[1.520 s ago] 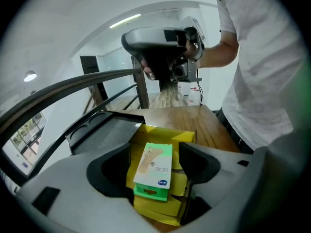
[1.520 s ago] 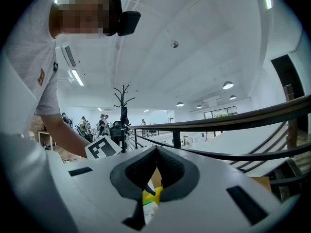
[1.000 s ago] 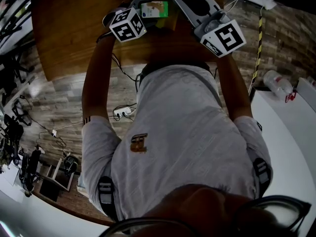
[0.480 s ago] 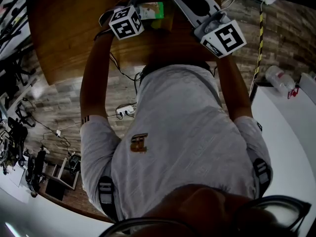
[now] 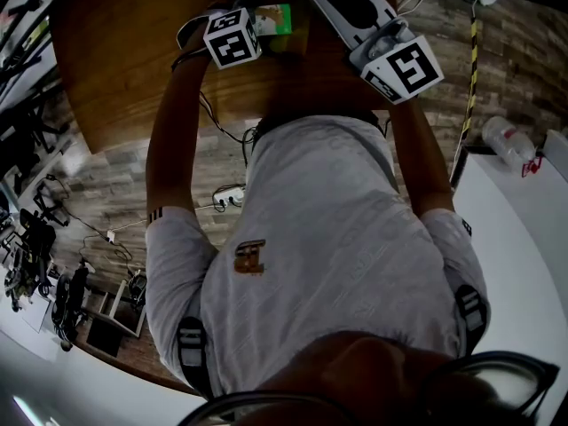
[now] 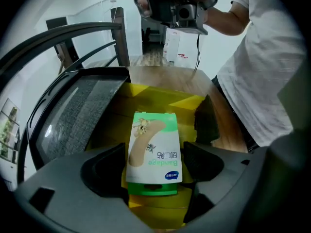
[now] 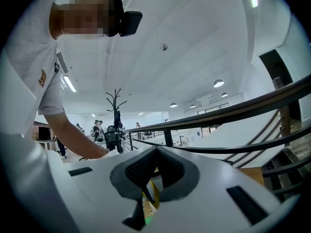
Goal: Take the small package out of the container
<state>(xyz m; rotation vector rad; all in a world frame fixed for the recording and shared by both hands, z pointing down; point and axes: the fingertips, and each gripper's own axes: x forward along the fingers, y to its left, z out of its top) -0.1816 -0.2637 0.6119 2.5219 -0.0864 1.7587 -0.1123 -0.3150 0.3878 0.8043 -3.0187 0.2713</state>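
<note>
When reading the head view, locate the wooden desk (image 5: 133, 60) across the top of the frame, with wood-pattern floor (image 5: 115, 176) below it. Next, identify the person's white shirt (image 5: 328, 238) filling the centre, both bare forearms extended up to the desk edge.

Switch to the left gripper view for the yellow container (image 6: 160, 95): set on the desk, open at the top, flanked on its left by a grey woven panel (image 6: 82, 115) in a dark frame.

Check the left gripper (image 6: 154, 165): jaws clamped on the small package (image 6: 154, 144), one dark pad against each long side.

Confirm the right gripper (image 7: 155, 152) in the right gripper view: white jaws closed, dark pad tips pressed together, nothing gripped between them. Note only a thin yellow sliver visible through the gap below the tips. In the head view, find this gripper over the desk's near edge, pointing toward the top of the frame, just right of the package.

Read the package last: a flat green-and-white box printed with a bandage strip and the word "Bandage", upside down to the camera, held above the container's yellow interior. Unable to tell whether fully clear of the rim.
</note>
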